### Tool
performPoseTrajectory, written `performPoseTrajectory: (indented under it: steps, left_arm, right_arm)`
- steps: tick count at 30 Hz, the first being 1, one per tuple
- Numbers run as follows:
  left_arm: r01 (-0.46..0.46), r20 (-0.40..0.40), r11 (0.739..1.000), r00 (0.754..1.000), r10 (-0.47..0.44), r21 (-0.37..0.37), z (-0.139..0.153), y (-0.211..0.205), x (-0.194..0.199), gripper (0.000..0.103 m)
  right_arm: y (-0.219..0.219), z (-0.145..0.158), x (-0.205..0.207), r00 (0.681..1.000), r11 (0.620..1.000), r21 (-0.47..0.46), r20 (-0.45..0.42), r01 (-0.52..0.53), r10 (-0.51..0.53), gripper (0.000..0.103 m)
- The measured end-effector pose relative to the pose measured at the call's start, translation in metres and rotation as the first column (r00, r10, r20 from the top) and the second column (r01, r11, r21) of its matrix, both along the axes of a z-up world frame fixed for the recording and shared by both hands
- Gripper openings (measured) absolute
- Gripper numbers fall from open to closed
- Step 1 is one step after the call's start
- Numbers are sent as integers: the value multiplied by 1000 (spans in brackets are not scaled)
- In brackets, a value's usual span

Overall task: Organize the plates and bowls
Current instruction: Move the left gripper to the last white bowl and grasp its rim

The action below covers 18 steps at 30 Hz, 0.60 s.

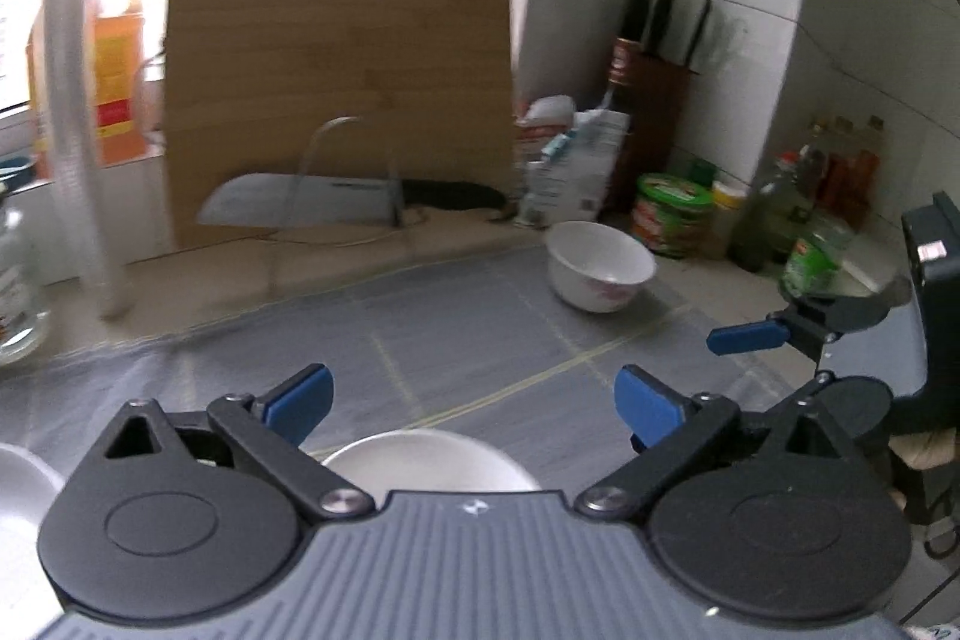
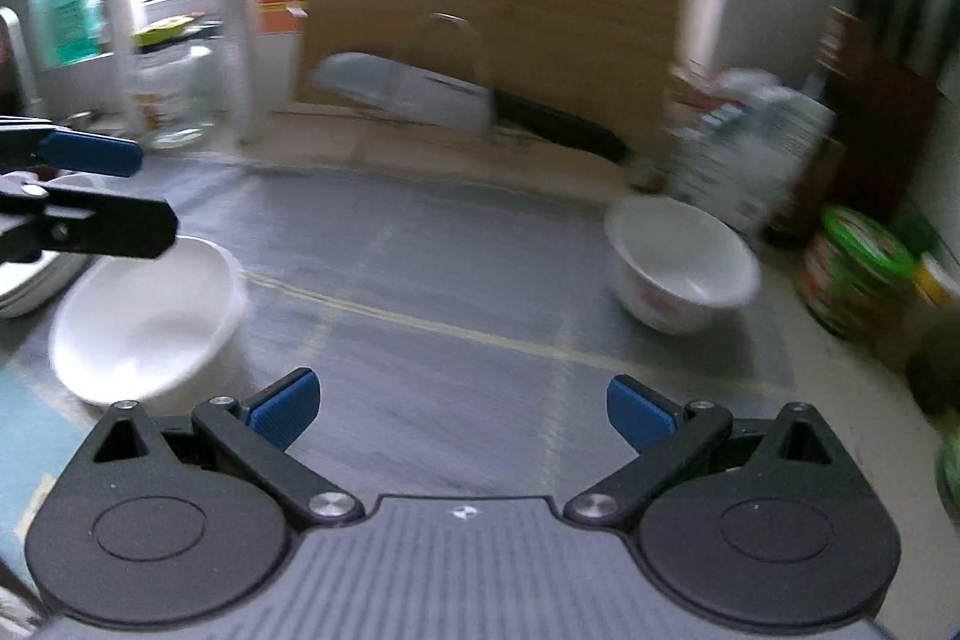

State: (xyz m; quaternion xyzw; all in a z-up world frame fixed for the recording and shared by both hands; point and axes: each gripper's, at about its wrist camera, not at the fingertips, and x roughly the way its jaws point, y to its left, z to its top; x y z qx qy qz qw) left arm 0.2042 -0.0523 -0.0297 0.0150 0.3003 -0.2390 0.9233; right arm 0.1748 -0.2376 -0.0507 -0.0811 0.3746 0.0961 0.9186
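My left fingers (image 1: pixel 474 406) stand wide and empty over the near bowl (image 1: pixel 429 460), which sits on the grey mat (image 1: pixel 456 316) just under them, so I judge that bowl is set where it belongs. My right fingers (image 2: pixel 462 409) are wide and empty too, aimed across the mat at the far bowl (image 2: pixel 681 262) by the right clutter, likely the next pick. Plates (image 2: pixel 36 280) are stacked at far left; blur leaves no label readable.

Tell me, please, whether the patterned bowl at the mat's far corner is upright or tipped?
Upright: the patterned bowl rests on its base, its opening facing up.
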Motion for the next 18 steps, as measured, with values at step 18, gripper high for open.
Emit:
performPoseTrajectory:
  steps: [18]
  left_arm:
    - [-148, -87, 989, 986, 145, -28, -15, -144, 75, 99]
  right_arm:
    - [-124, -31, 76, 986, 983, -80, 27, -163, 166, 103]
